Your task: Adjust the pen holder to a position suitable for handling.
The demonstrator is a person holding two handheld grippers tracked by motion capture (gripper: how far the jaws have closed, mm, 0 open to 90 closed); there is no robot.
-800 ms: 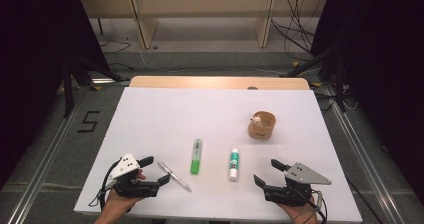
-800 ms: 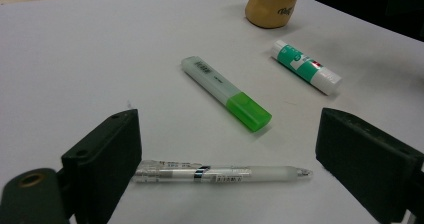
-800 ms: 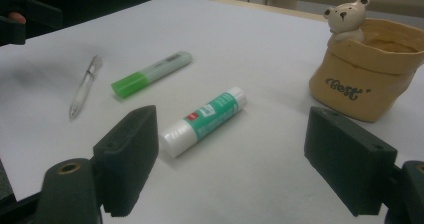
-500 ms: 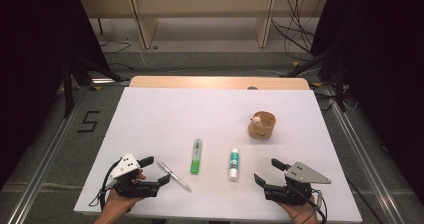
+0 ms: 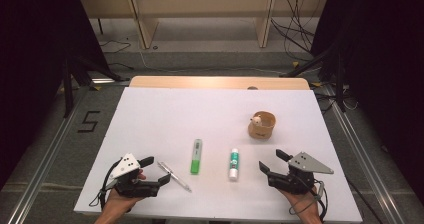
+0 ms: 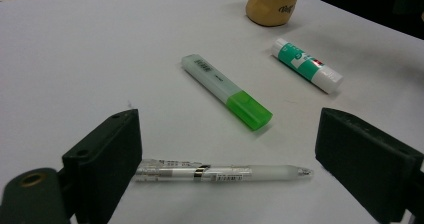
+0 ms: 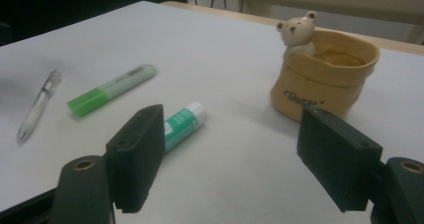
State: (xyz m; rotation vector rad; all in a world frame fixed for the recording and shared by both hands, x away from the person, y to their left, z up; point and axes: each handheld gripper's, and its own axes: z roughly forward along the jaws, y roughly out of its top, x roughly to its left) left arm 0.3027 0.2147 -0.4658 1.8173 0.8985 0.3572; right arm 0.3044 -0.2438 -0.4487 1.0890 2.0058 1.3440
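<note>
Three stationery items lie on the white table point(image 5: 150, 119) in the high view: a clear plastic ballpoint pen point(image 5: 173, 175), a green-capped highlighter point(image 5: 196, 156) and a green-and-white glue stick point(image 5: 233, 164). The left gripper point(image 5: 156, 171) and right gripper point(image 5: 271, 162) rest near the front edge, jaws spread, holding nothing.

Left gripper view: the pen point(image 6: 220, 173) lies crosswise just beyond the open jaws, untouched.

Right gripper view: the glue stick point(image 7: 184, 121) lies beside one jaw; the tan bear-trimmed ceramic cup point(image 7: 324, 74) stands beyond.

Judged step: pre-grasp. Next: advance, lower, close squarely on the pen's barrel.
</note>
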